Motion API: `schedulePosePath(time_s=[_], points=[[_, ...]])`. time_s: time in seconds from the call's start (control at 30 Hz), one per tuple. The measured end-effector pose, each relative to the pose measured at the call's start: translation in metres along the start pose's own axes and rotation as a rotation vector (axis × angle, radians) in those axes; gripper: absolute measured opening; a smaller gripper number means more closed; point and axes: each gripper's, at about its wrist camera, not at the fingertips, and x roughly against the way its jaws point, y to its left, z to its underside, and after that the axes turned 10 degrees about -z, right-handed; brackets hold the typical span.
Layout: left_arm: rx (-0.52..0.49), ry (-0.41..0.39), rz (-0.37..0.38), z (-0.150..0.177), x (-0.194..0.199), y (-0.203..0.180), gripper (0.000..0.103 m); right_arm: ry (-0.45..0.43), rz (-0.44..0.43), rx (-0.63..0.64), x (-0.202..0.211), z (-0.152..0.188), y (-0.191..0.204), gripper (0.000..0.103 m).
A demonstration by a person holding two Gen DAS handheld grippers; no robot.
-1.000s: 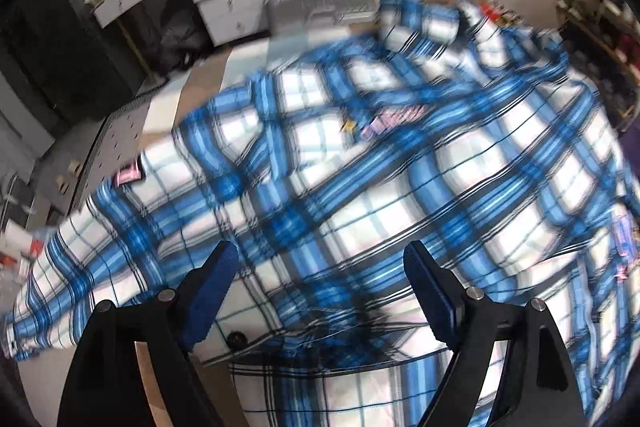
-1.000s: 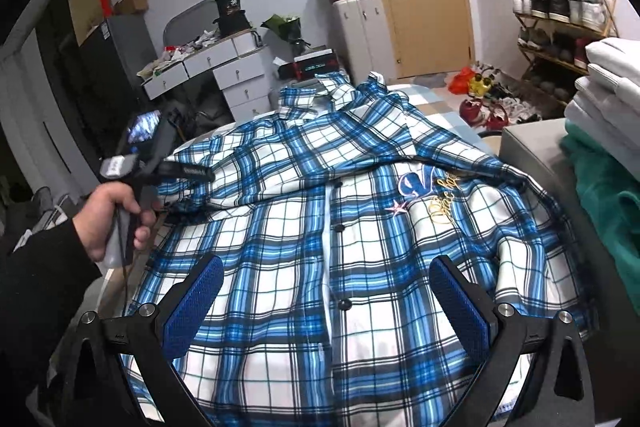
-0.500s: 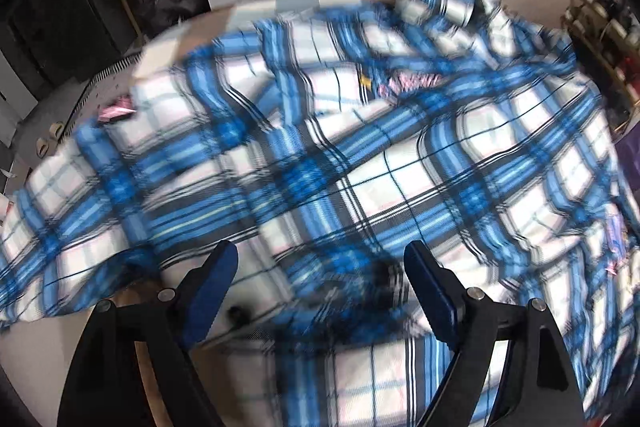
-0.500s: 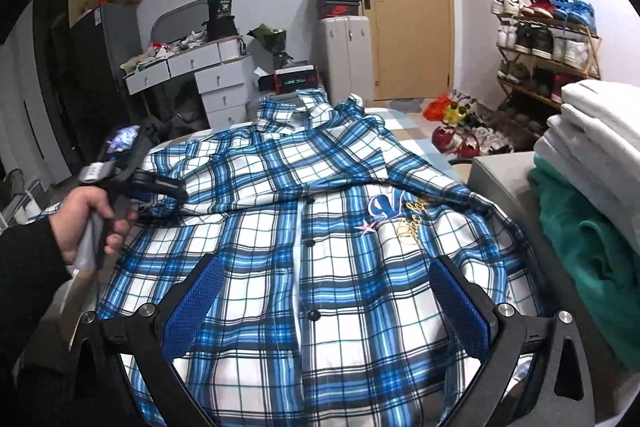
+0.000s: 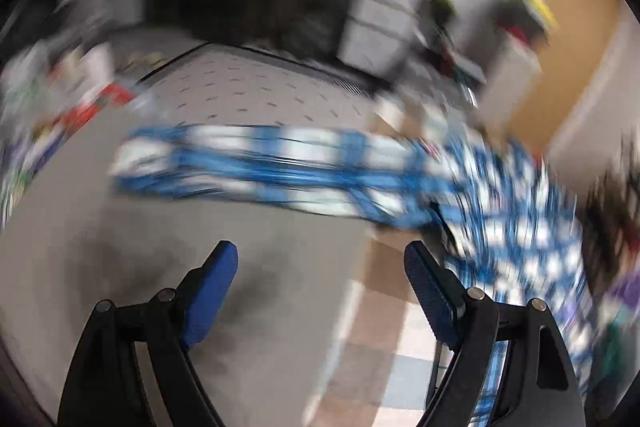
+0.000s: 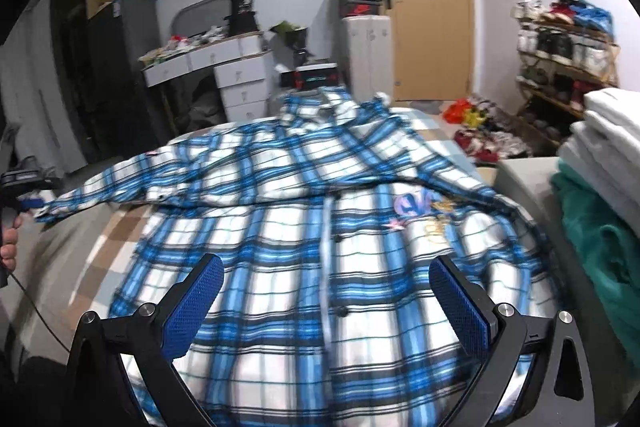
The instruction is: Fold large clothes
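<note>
A large blue and white plaid shirt [image 6: 320,227] lies spread, buttoned front up, on the bed [image 6: 60,259]. Its left sleeve [image 6: 120,187] stretches out to the left. My right gripper [image 6: 326,291] is open and empty, just above the shirt's lower front. My left gripper [image 5: 320,275] is open and empty over bare grey bedding, left of the shirt. The blurred left wrist view shows the sleeve [image 5: 260,163] lying across ahead of it. The left gripper also shows at the far left edge of the right wrist view [image 6: 24,193], near the sleeve's cuff.
A stack of folded white and green textiles [image 6: 600,187] stands to the right of the bed. Beyond the bed are white drawers [image 6: 240,83], a door [image 6: 428,3] and a shoe rack [image 6: 560,55]. A perforated grey mat [image 5: 260,95] lies on the floor to the left.
My left gripper has swung off the shirt's body out to the left, over bare bedding by the sleeve. My right gripper has lifted slightly and stays over the shirt's hem.
</note>
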Motion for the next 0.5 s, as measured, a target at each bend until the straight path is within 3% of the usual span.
schedulePosePath(time_s=[0.13,0.2,0.3,0.4,0.5], points=[[0.128,-0.056,-0.031,0.001,0.006,0.059,0.086,0.039,-0.013,0.053,-0.013,0.003,0.014,0.103],[0.196,-0.021,-0.012,-0.005,-0.017,0.077,0.086,0.077,-0.040,0.034,-0.023,0.006,0.017,0.103],[0.301,0.051,0.082,-0.017,-0.054,0.102,0.086,0.121,-0.060,-0.016,-0.036,0.007,0.015,0.103],[0.320,0.108,0.125,-0.031,-0.085,0.111,0.086,0.129,-0.050,-0.037,-0.042,0.006,0.014,0.103],[0.448,0.156,0.240,-0.037,-0.113,0.117,0.086,0.122,-0.035,-0.049,-0.042,0.005,0.013,0.103]])
